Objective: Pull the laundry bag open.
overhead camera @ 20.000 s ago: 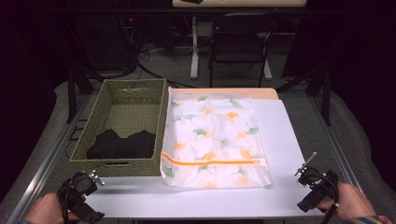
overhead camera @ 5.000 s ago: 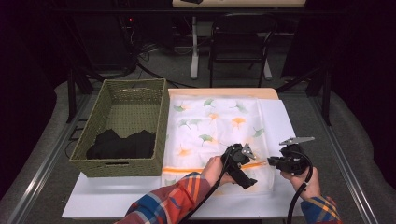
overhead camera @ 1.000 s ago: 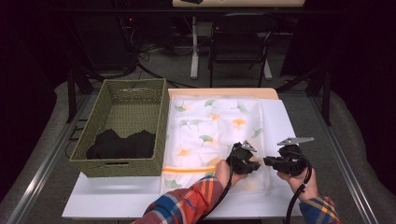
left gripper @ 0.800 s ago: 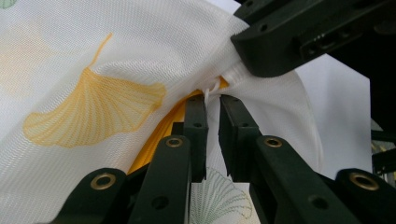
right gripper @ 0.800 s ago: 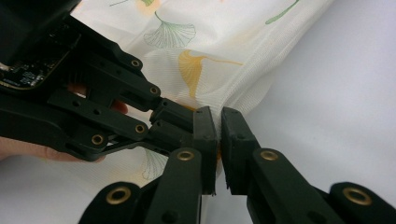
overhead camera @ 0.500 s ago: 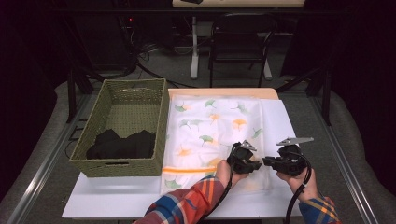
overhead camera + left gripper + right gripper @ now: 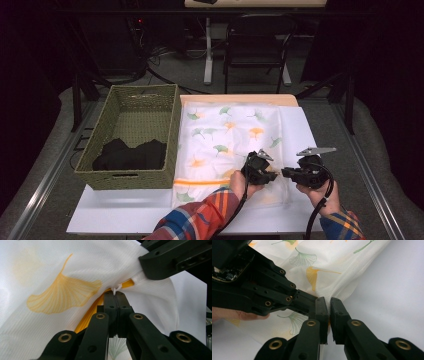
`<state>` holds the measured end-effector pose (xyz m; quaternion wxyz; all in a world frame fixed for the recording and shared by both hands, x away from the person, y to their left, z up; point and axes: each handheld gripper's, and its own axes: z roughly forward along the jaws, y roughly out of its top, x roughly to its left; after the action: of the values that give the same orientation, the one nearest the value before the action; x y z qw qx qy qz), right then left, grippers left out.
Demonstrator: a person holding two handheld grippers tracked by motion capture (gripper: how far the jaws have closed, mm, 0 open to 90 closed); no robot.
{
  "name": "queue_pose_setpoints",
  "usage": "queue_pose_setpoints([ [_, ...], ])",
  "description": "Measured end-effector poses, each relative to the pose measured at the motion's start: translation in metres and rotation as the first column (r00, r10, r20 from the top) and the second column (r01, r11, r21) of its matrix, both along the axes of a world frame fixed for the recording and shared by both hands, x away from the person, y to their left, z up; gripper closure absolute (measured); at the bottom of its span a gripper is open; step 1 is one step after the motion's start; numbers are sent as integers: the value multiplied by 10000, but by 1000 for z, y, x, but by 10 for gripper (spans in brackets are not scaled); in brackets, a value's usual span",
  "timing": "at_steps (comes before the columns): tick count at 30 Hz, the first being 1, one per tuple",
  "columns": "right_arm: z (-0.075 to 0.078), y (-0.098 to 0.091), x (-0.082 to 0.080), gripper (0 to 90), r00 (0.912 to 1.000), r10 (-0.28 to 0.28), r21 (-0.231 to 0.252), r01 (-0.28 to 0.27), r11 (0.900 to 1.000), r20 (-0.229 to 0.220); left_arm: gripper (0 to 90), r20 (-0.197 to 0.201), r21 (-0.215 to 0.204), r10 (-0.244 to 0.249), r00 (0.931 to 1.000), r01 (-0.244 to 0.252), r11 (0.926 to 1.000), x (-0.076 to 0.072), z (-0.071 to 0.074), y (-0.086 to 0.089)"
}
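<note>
Near the bench's front right corner: your two claws meet over the white mesh laundry bag with ginkgo-leaf print (image 7: 235, 137).
Left claw (image 7: 115, 293): clenched on the bag's small white zipper pull (image 7: 116, 288), beside the orange zip band (image 7: 200, 182).
Right claw (image 7: 329, 302): clamped on a pinch of the bag's fabric, close to your left claw.
Bench's left side: woven green basket (image 7: 125, 177) holding dark clothing (image 7: 130, 155).
</note>
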<state>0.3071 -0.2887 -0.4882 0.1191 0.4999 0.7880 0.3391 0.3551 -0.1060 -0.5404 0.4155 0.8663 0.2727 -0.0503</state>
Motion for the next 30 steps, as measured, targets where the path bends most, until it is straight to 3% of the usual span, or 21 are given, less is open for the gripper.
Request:
queue_pose_setpoints([
  [6, 0, -1, 0, 861, 10000, 18, 42, -17, 10000, -11, 900, 137, 78, -33, 9999, 32, 10000, 0, 1, 0],
  [15, 2, -4, 0, 861, 10000, -54, 174, 54, 9998, 19, 900, -7, 266, 172, 9999, -172, 9995, 5, -2, 7],
  [30, 3, -11, 0, 861, 9997, -226, 210, 225, 9995, 56, 900, -113, 623, 480, 9988, -472, 9969, 11, -7, 29],
])
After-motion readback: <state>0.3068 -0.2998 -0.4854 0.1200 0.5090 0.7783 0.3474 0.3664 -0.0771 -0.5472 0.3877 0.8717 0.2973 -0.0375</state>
